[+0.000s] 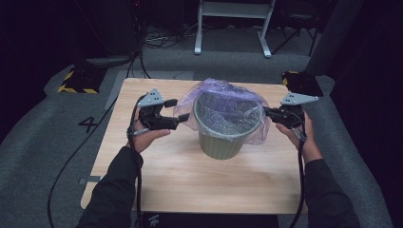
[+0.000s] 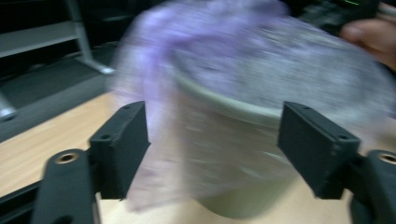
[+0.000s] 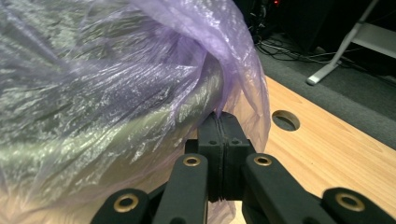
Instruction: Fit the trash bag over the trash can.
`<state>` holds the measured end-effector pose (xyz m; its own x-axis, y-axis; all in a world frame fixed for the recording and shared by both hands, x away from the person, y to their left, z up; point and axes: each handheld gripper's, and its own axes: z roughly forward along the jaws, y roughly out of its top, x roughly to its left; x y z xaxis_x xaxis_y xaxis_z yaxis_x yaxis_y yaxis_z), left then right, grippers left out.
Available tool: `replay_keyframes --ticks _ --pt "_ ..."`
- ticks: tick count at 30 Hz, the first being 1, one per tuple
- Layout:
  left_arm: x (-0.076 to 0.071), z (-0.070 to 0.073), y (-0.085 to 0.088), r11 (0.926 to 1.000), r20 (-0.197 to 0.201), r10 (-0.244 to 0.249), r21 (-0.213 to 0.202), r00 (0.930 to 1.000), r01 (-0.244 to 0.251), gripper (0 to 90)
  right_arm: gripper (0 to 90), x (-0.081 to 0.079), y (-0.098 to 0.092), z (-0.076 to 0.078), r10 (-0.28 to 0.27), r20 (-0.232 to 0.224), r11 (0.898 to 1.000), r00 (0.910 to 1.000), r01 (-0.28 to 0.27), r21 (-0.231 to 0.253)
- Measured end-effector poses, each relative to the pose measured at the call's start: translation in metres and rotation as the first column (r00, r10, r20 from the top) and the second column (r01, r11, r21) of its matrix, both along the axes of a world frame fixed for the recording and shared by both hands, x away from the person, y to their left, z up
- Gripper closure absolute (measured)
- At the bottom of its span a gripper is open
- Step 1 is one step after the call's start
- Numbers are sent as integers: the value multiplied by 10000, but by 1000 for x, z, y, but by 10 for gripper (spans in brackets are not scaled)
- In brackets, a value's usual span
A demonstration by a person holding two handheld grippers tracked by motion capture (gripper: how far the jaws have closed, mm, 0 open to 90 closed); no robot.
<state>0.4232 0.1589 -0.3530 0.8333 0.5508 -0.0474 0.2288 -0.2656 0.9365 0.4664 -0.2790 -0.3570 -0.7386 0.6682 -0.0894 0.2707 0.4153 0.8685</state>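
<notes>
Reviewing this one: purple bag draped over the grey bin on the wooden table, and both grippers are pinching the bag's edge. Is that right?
Not quite. Only the right gripper is shut on the purple bag. The left gripper is open: in the left gripper view its fingers stand wide apart and press on nothing, with the bag and the grey bin blurred beyond them. The rest holds.

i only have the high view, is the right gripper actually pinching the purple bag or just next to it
Observer: Pinching it. In the right gripper view the right gripper is shut, with the purple bag caught between its tips.
Operator: and the left one
Observer: The left gripper is open; its fingers stand wide apart, with the bag and the green bin ahead of them.
Operator: anything on the table past the right side
Observer: A round hole in the tabletop, just beyond the bag.
</notes>
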Motion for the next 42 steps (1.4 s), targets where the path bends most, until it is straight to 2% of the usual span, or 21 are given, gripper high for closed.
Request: replay_keyframes --ticks 2,4,6,8,9,11,13,15,17,19,21,25,28,30,31,33,35,37,39,40,42 --pt "-9 -4 -6 9992 -25 -380 97 9993 380 166 862 -4 -2 1 18 66 10000 10000 -18 -77" --pt "-17 -8 -12 9984 45 -429 367 9991 427 158 815 -7 -3 2 137 85 9998 9999 -136 -142" --pt "-23 -12 -17 9971 282 -453 624 9986 435 155 653 -9 -5 3 130 71 9997 9999 -129 -228" --pt "-25 -13 -20 9960 404 -468 785 9981 435 171 564 -12 -7 5 272 71 9989 9996 -269 -394" --pt "-25 -13 -21 9959 398 -445 807 9982 412 191 514 -14 -8 6 157 261 9985 9995 -143 -534" --pt "-24 -15 -24 9941 362 -644 899 9973 609 307 397 -19 -8 10 75 422 9966 9991 -40 -820" --pt "-23 -17 -27 9923 429 -681 1063 9968 632 427 359 -23 -9 13 119 516 9950 9986 -66 -1001" --pt "-21 -20 -29 9901 262 -847 1147 9961 812 453 313 -28 -10 17 237 700 9947 9973 -165 -1018" --pt "-20 -22 -30 9910 127 -814 1077 9966 795 398 310 -33 -12 22 168 904 9948 9958 -75 -1016" --pt "-19 -23 -30 9925 43 -755 972 9971 747 316 311 -38 -13 27 303 1073 9966 9938 -219 -792" --pt "-19 -22 -30 9934 99 -795 841 9968 784 284 321 -42 -13 31 587 1140 9959 9917 -503 -745" --pt "-19 -23 -34 9893 47 -1044 1030 9945 1034 258 338 -51 -7 43 820 1830 9962 9797 -752 -438" --pt "-18 -25 -35 9875 -2 -1111 1124 9938 1104 357 334 -50 2 52 1004 2152 9946 9714 -919 -492" --pt "-15 -27 -36 9857 -46 -1092 1289 9940 1089 452 396 -44 8 55 1012 2358 9936 9665 -862 -732" --pt "-15 -27 -37 9853 -47 -1053 1346 9944 1050 484 405 -38 12 55 1077 2316 9931 9668 -936 -709" --pt "-13 -28 -38 9842 2 -995 1474 9950 984 553 442 -29 17 55 1117 2152 9914 9702 -939 -911" --pt "-11 -29 -38 9848 -37 -1052 1385 9944 1046 633 465 -18 23 53 1136 1988 9883 9734 -902 -1231" --pt "-8 -31 -38 9838 -113 -1170 1357 9931 1175 709 551 -9 27 52 1038 1783 9856 9785 -772 -1501" --pt "-6 -33 -39 9838 -139 -1229 1294 9923 1237 782 597 0 32 51 1078 1510 9832 9826 -828 -1629" --pt "-4 -34 -38 9830 -148 -1378 1204 9904 1386 828 654 3 34 51 1098 1440 9819 9835 -848 -1694" --pt "-3 -36 -38 9828 -110 -1402 1199 9901 1405 895 746 10 36 50 1099 1212 9825 9865 -894 -1634"
